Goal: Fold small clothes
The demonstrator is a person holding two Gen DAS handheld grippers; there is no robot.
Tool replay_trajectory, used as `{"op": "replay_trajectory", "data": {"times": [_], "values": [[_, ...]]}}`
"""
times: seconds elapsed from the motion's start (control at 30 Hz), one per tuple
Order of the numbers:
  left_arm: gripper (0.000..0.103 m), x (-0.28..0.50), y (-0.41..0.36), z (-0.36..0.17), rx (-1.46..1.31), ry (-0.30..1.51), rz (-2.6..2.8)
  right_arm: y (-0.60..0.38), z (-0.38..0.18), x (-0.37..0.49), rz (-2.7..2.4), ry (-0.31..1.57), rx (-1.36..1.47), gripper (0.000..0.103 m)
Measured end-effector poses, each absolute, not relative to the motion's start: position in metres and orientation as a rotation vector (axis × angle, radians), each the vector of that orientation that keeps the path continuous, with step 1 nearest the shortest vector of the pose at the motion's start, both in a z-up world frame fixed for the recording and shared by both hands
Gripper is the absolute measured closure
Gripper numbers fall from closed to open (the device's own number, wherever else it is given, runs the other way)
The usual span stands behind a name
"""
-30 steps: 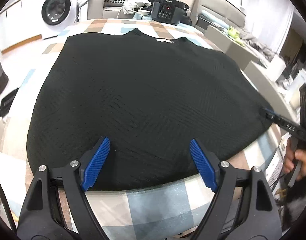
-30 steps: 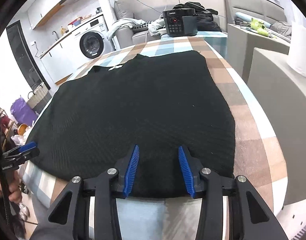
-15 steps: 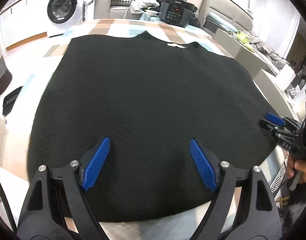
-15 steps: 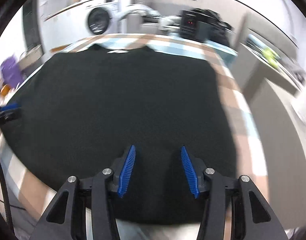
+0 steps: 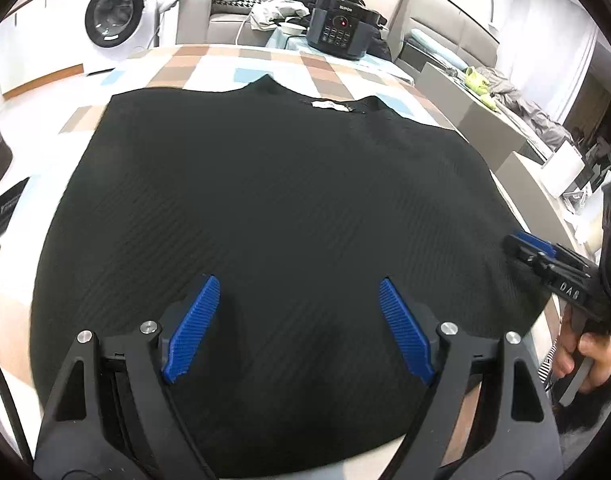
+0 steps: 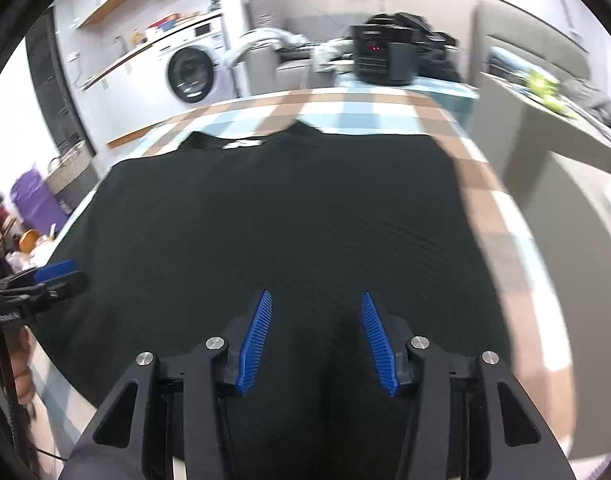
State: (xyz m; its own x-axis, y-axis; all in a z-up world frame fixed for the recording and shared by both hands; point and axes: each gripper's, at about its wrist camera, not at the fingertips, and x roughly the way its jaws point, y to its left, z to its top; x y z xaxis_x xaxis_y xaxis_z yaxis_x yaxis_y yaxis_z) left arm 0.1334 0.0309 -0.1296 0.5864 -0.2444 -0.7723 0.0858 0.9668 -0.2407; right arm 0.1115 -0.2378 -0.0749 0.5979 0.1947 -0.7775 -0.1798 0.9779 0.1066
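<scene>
black knit top [image 5: 273,216] lies spread flat, front or back up, on the checked tablecloth [image 5: 233,64], its neckline and white label [image 5: 331,105] at the far end from both grippers and its hem at the near edge of the cloth. no fold is made yet.

left gripper [image 5: 299,328]: jaws stand wide apart above the hem region of the top, nothing between the blue pads, no contact evident. right gripper [image 6: 315,338]: jaws moderately apart and just been opening a little; only the top's surface lies beneath them, nothing pinched. the right-wrist view is motion-blurred, so contact with the fabric cannot be confirmed.

relative to the top, the right gripper is over its right near part and the left gripper over its left near part; each shows at the edge of the other's view, a hand [image 5: 585,354] on the right one's grip.

handling judgement: ribbed knit, soft, light, limp; it will sag and stretch rather than hold shape, and may drag on the cloth. best taken at edge points, the hem corners or the shoulder seams beside the label, pinching one layer cleanly and lifting both sides evenly.
</scene>
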Motion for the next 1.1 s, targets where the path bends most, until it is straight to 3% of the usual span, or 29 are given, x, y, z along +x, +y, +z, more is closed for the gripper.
{"op": "replay_trajectory", "data": {"times": [0.3, 0.47, 0.8, 1.1], "values": [[0.022, 0.199, 0.004, -0.144, -0.104, 1.013, -0.135, -0.178, -0.093, 0.173, 0.321, 0.992, -0.051, 0.052], [0.022, 0.193, 0.019, -0.145, -0.096, 0.996, -0.121, -0.201, -0.095, 0.181, 0.196, 0.999, -0.075, 0.045], [0.022, 0.110, 0.092, -0.121, -0.264, 0.915, 0.058, -0.266, -0.086, 0.129, 0.053, 0.975, 0.014, 0.043], [0.023, 0.020, 0.140, -0.125, -0.494, 0.841, 0.262, -0.244, -0.053, 0.083, 0.146, 0.848, 0.151, 0.033]]}}
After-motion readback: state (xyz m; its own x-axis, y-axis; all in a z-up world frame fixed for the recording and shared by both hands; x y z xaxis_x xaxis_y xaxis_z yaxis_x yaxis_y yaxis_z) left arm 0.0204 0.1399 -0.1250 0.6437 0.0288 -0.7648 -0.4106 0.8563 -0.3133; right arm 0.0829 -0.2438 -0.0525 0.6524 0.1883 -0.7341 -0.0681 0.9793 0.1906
